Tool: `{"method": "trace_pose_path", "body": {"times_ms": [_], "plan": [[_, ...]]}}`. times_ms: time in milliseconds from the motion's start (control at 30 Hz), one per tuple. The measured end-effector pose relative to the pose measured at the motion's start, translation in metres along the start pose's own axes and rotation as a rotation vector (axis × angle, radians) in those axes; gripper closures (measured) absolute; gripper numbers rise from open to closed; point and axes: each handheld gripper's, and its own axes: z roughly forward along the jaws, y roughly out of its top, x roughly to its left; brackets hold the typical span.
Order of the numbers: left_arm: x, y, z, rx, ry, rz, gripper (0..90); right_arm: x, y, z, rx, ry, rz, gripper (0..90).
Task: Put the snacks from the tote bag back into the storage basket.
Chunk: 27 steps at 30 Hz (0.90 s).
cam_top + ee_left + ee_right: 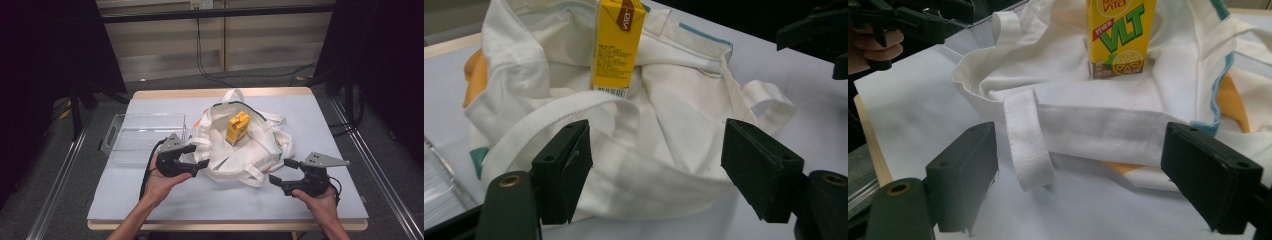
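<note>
White crumpled cloth tote bag (pixel 240 150) holds an upright yellow drink carton (pixel 237 127). Its lemon logo faces the right gripper view, its barcode the left. Both the left tool (pixel 200 156) and the right tool (pixel 281 172) gape wide, empty.

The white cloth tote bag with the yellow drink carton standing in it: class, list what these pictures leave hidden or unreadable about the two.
- Yellow drink carton, left gripper view: top cut off by the frame edge; small print too fine to read.
- Carton's base, all views: sunk in folds of the white cloth tote bag.
- Orange print on the bag, right gripper view: mostly covered by cloth, design unclear.
- Bag's inside below the carton: hidden by crumpled fabric.
</note>
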Motion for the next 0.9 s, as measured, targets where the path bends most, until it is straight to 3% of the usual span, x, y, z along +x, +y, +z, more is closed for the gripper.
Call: {"method": "trace_pose_path", "body": {"times_ms": [167, 333, 400, 500, 700, 900], "plan": [[-0.002, 0.011, 0.013, -0.013, -0.021, -0.005, 30.0, 0.000, -0.001, -0.005, -0.013, 0.001, -0.008, 14.7], [-0.006, 0.025, 0.025, -0.019, -0.041, 0.027, 31.4, 0.000, -0.002, -0.005, -0.010, 0.003, -0.010, 14.8], [-0.005, 0.031, 0.030, -0.035, -0.058, 0.008, 32.2, -0.001, -0.003, -0.004, -0.010, 0.004, -0.005, 14.9], [-0.005, 0.040, 0.036, -0.031, -0.034, 0.034, 32.9, -0.001, -0.004, -0.003, -0.008, 0.011, 0.000, 14.8], [0.004, 0.050, 0.049, -0.035, -0.035, 0.018, 33.5, 0.001, -0.004, -0.002, -0.002, 0.019, -0.020, 14.8], [0.011, 0.063, 0.058, -0.034, -0.021, 0.006, 34.4, -0.002, -0.006, 0.000, 0.008, 0.017, -0.009, 14.8]]}}
